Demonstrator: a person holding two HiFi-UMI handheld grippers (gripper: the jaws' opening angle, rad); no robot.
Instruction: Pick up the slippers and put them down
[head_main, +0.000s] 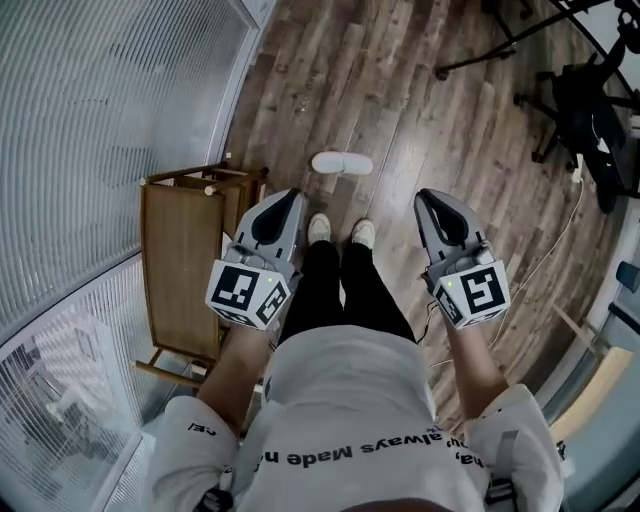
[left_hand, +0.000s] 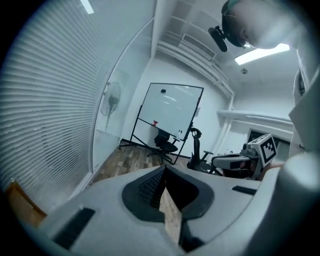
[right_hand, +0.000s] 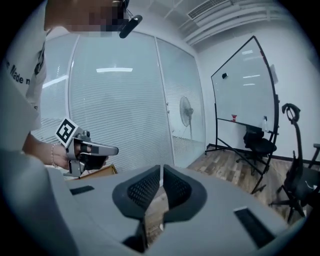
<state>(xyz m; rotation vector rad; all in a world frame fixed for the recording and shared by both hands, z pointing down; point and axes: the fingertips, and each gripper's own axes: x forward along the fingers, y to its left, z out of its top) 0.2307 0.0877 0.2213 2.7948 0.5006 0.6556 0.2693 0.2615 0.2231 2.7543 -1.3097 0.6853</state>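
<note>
A pair of white slippers (head_main: 342, 163) lies on the wooden floor, just ahead of the person's white shoes (head_main: 318, 228). Both grippers are held high at chest level, far above the slippers. My left gripper (head_main: 291, 196) points forward with its jaws pressed together and nothing between them; the left gripper view shows the same closed jaws on my left gripper (left_hand: 164, 173). My right gripper (head_main: 426, 196) is likewise shut and empty, and its dark pads meet at the tip of my right gripper (right_hand: 161, 171). Neither gripper view shows the slippers.
A wooden chair frame (head_main: 180, 265) stands at the left against a glass wall with blinds (head_main: 90, 150). An office chair (head_main: 590, 110) and a stand are at the far right. A whiteboard (left_hand: 170, 112), a fan (left_hand: 111, 97) and more chairs stand ahead.
</note>
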